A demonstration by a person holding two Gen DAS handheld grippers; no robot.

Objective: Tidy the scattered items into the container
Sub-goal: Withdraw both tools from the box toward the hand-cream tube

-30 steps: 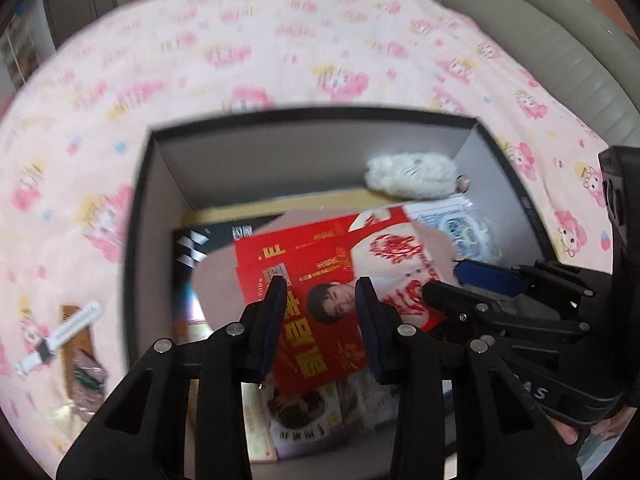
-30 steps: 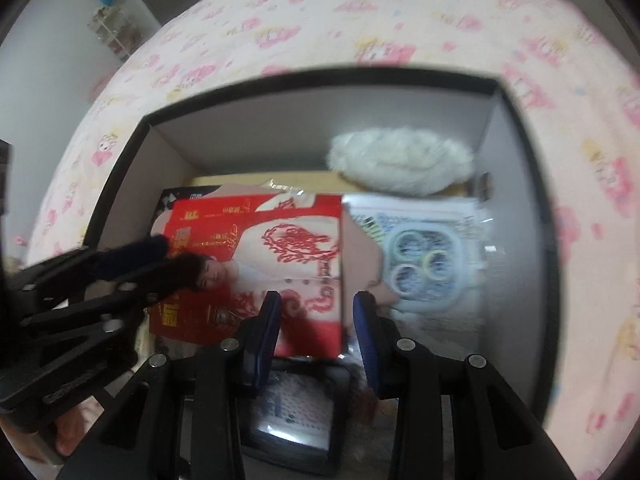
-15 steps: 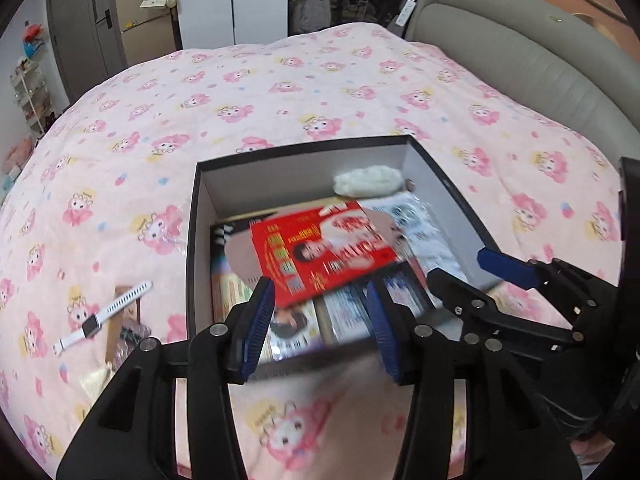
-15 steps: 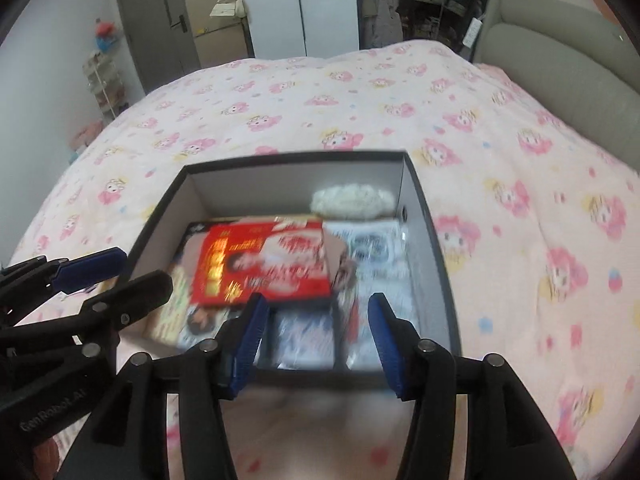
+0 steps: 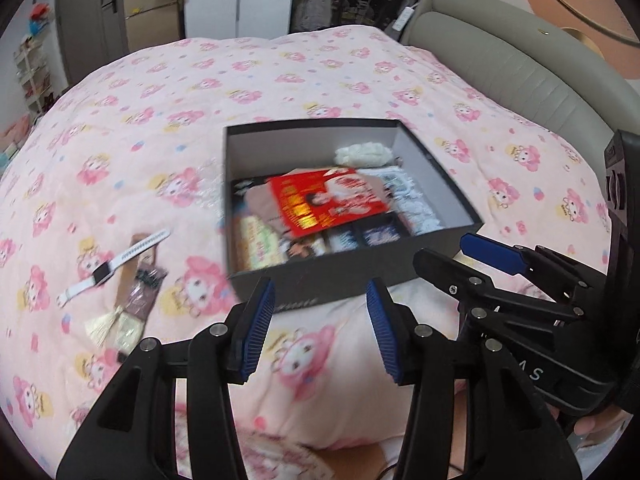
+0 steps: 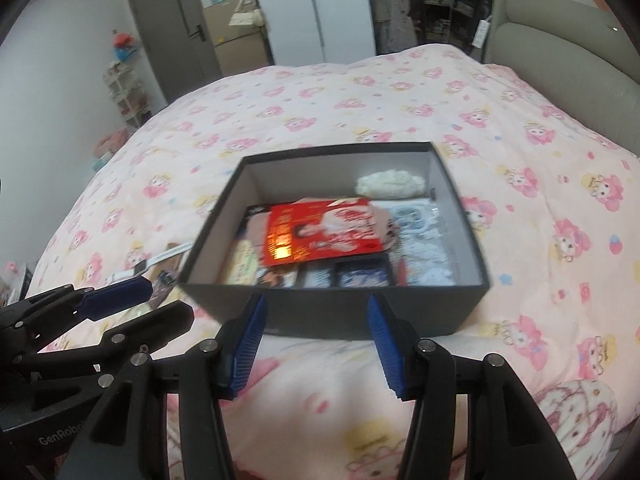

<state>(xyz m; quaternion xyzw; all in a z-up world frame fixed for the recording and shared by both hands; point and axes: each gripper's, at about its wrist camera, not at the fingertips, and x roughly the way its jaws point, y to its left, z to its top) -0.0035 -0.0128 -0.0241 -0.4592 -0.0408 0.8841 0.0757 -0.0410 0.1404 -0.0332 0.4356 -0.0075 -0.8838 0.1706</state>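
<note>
A dark open box (image 5: 436,182) (image 6: 216,220) sits on the pink bed. Inside lie a red booklet (image 5: 326,202) (image 6: 320,232), a white fluffy item (image 5: 362,155) (image 6: 390,184), several cards and packets. Left of the box on the quilt lie a white watch (image 5: 114,266), a brown packet (image 5: 142,288) and a small tasselled piece (image 5: 116,326). My left gripper (image 5: 320,330) is open and empty, just in front of the box. My right gripper (image 6: 318,346) is open and empty, also in front of the box; it shows at the right of the left wrist view (image 5: 476,260).
The pink cartoon-print quilt (image 5: 160,120) covers the bed all around. A grey padded headboard (image 5: 520,60) runs along the right. A door, wardrobe and shelves stand at the far end of the room (image 6: 192,40).
Both grippers have pulled back and up out of the box and opened wider. The red booklet stays in the box.
</note>
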